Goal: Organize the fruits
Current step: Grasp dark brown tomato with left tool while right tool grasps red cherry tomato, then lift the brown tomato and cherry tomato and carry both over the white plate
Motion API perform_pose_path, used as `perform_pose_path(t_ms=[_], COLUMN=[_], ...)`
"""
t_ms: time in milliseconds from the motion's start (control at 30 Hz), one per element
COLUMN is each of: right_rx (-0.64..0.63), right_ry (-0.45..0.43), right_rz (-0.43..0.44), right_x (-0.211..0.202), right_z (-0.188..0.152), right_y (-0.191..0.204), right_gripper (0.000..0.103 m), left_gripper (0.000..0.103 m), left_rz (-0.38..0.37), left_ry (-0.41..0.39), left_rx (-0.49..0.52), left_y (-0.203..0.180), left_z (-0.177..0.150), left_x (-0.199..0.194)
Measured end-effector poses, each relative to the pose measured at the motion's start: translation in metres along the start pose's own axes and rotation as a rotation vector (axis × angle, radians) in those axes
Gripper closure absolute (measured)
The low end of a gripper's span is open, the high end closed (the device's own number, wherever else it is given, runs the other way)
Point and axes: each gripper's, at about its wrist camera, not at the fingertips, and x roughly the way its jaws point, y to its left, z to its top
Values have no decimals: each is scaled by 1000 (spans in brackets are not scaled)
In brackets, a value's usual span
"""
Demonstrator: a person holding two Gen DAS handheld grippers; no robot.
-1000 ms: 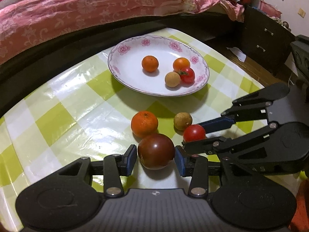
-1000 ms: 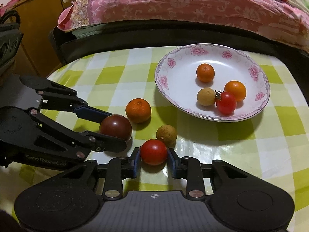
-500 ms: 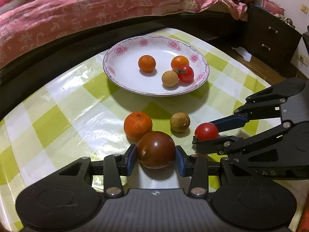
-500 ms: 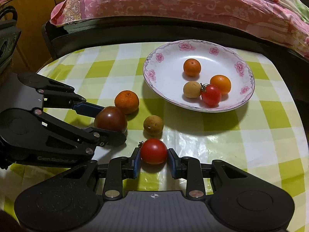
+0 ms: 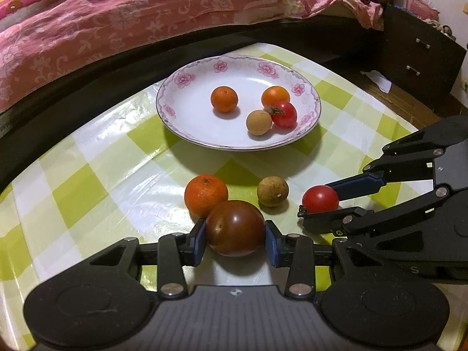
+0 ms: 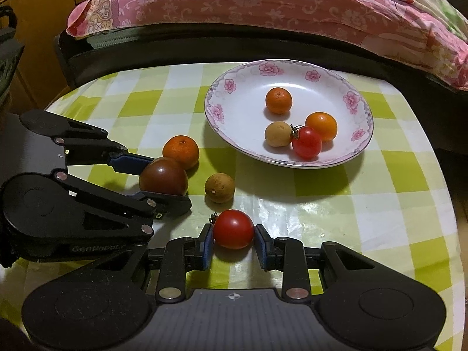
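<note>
My left gripper (image 5: 235,239) is shut on a dark brown-red tomato (image 5: 235,227), also seen in the right wrist view (image 6: 163,177). My right gripper (image 6: 233,241) is shut on a small red tomato (image 6: 233,228), seen from the left wrist (image 5: 320,199). Both are held just above the checked tablecloth. An orange (image 5: 206,194) and a brown longan (image 5: 273,191) lie on the cloth ahead. A white floral plate (image 5: 187,128) farther back holds two oranges, a longan and a red tomato (image 5: 283,114).
The green and white checked table (image 6: 380,199) ends at a dark bed frame behind the plate, with pink bedding (image 5: 117,23) above. A dark drawer cabinet (image 5: 421,58) stands at the right of the left wrist view.
Both grippers have lifted and pulled back a little with their tomatoes. The loose orange and longan have stayed in place.
</note>
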Motion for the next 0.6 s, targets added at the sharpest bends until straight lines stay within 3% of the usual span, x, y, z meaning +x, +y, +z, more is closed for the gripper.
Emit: perform_pose_path(t_ms=[600], right_rx=[-39], right_ry=[13], right_rz=[-47], right_x=[-3], right_z=[-10], right_y=[9], right_gripper=[77], left_gripper=[56], left_rz=[55], left_ry=[64], left_rx=[13], left_y=[-11], left_z=[-8], left_x=[-9])
